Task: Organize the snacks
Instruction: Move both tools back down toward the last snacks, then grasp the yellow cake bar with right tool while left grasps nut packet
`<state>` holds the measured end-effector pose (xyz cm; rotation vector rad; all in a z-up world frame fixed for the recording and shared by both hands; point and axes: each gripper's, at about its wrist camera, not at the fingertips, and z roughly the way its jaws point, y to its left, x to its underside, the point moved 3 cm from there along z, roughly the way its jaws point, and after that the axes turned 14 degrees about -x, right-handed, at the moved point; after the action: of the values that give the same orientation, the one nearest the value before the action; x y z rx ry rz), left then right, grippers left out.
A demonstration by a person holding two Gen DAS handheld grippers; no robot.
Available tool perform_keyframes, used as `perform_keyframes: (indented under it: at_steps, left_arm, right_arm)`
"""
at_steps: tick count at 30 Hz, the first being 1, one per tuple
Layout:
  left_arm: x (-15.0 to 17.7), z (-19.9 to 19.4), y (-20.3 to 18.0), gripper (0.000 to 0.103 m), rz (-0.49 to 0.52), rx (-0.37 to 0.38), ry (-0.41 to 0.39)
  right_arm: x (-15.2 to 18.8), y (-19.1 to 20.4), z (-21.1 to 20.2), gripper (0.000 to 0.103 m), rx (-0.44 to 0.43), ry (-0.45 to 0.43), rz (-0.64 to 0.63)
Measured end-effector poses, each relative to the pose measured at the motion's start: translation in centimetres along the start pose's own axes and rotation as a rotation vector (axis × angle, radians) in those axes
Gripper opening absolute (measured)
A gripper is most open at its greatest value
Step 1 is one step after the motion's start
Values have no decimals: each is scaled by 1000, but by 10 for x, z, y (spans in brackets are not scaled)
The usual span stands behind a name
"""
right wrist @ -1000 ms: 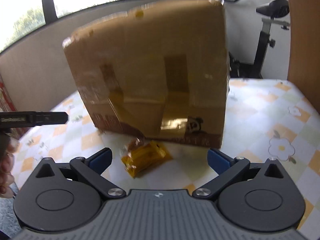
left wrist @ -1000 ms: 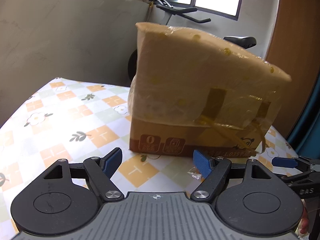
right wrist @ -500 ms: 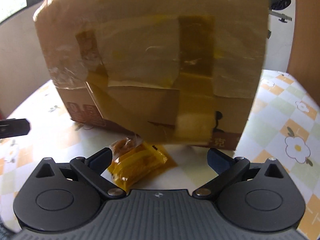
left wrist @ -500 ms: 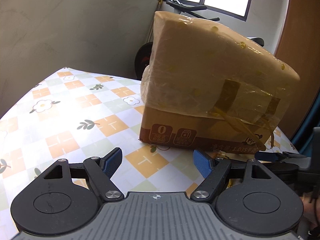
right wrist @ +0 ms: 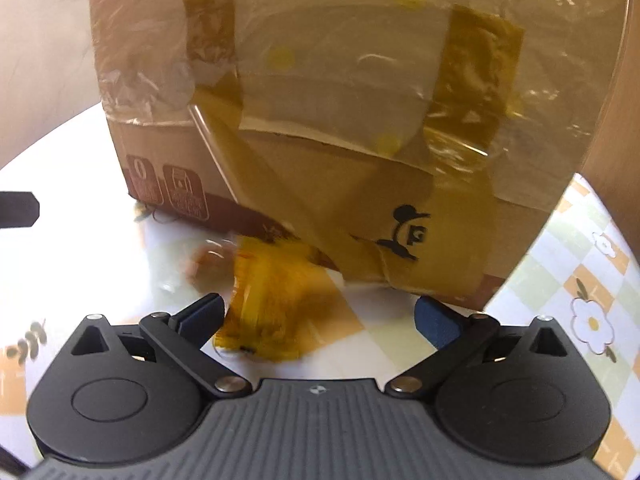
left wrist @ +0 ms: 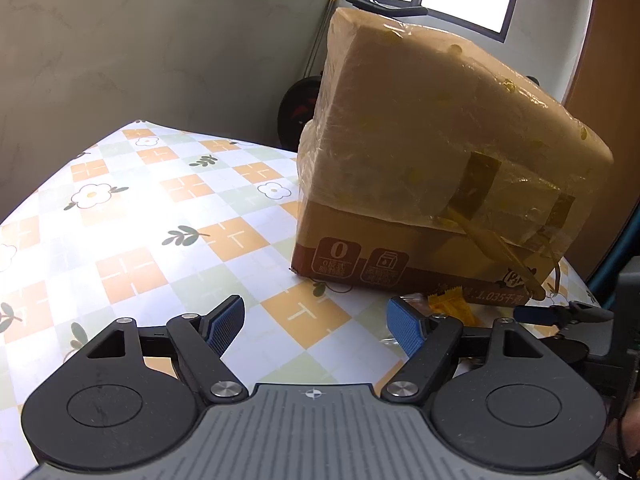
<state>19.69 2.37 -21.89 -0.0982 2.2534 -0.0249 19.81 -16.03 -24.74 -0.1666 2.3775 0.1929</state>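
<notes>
A table [left wrist: 132,216] covered in a checked orange, green and white flower-print cloth fills the lower left of the left wrist view, bearing a taped cardboard box [left wrist: 432,184] at centre right and a yellow snack packet [right wrist: 268,304] just before it.

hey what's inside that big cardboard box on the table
Can't tell. The cardboard box is taped shut and wrapped in clear plastic, so its contents are hidden. Only a yellow snack packet lies outside on the table, against the box's base.
</notes>
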Motion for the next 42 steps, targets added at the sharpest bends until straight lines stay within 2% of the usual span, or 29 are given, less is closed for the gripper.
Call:
perform_keyframes:
  at_steps: [3, 10, 29, 32, 33, 36, 39, 42]
  left_arm:
    - [2, 1, -2, 80, 2, 9, 9]
    - [10, 4, -10, 80, 28, 10, 35]
    - [18, 15, -14, 80, 37, 0, 92]
    - [17, 14, -14, 80, 36, 0, 90]
    - [17, 14, -13, 80, 33, 1, 91]
    - [17, 14, -12, 80, 20, 3, 99]
    - [18, 15, -13, 80, 20, 4, 106]
    - [18, 15, -14, 80, 24, 6, 106]
  right_arm:
    - [7, -9, -4, 103, 15, 17, 19]
    - [12, -20, -7, 103, -30, 13, 66]
    - [14, -20, -8, 103, -40, 2, 62]
    - [12, -21, -9, 103, -64, 16, 48]
    - [11, -20, -10, 99, -80, 17, 31]
    - [9, -15, -17, 75, -142, 15, -57]
    - [7, -7, -21, 73, -180, -4, -151]
    - [3, -5, -20, 66, -215, -17, -190]
